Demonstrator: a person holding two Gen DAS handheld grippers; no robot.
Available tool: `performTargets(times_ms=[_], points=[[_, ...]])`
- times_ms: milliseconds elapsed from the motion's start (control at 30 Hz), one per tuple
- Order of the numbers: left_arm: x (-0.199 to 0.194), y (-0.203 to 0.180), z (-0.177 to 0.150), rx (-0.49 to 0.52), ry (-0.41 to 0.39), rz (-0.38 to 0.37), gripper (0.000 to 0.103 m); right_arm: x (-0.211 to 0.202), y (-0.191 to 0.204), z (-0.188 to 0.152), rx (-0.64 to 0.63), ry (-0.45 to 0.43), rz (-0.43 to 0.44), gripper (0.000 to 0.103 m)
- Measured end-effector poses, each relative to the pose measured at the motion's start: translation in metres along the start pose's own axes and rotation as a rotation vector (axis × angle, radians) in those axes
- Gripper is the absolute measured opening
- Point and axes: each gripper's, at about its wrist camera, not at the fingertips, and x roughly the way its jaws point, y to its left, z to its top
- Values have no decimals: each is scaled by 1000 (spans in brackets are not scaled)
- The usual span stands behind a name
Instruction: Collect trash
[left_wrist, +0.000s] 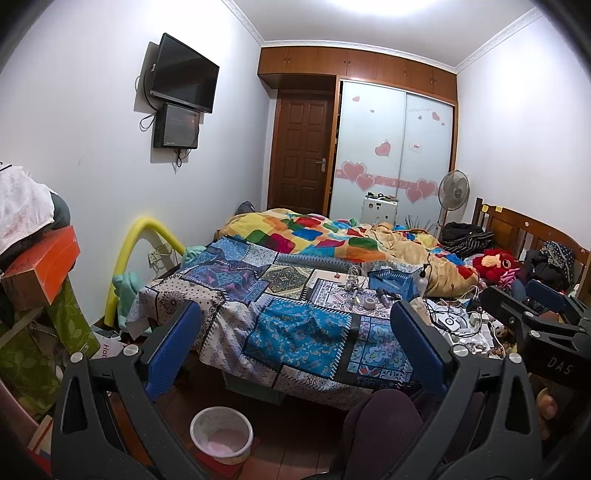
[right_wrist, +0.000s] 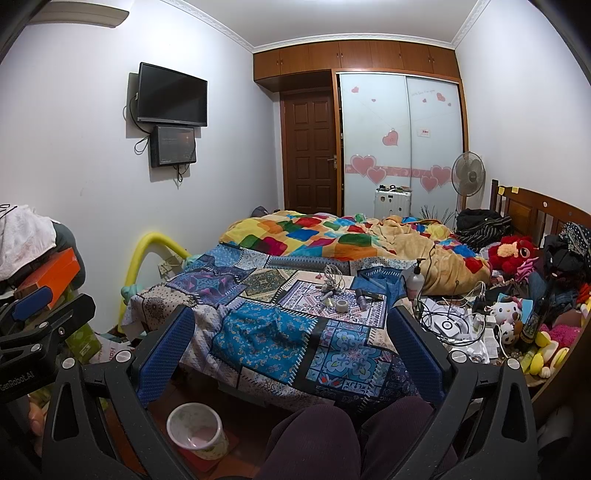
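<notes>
While empty, two grippers (left_wrist: 295, 339) (right_wrist: 291, 343), one bin (right_wrist: 197, 435).

"DAS" is being shown in pale letters on the black plastic body of the right gripper (left_wrist: 546, 295), seen in the left wrist view. "GenRobot.AI" is being displayed on the black body of the left gripper (right_wrist: 31, 300), seen in the right wrist view. Other labels are too small to be read.

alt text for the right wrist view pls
The open right gripper hangs empty above a small bin on the floor, facing a bed with a patchwork cover. Small clutter and a roll of tape lie on the bed.
</notes>
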Motion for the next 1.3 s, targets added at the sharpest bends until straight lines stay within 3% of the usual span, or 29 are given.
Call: performTargets(times_ms=[733,1033,1300], points=[[10,-2,8,-8,-16,-10,103,11,-6,6,-24,-2,-17,103],[73,-18,50,4,-26,-20,103,55,-40,37,-35,-12,-30,103],[166,-36,80,-6,38,-64,103,112,-69,56,-95,0,-114,103]])
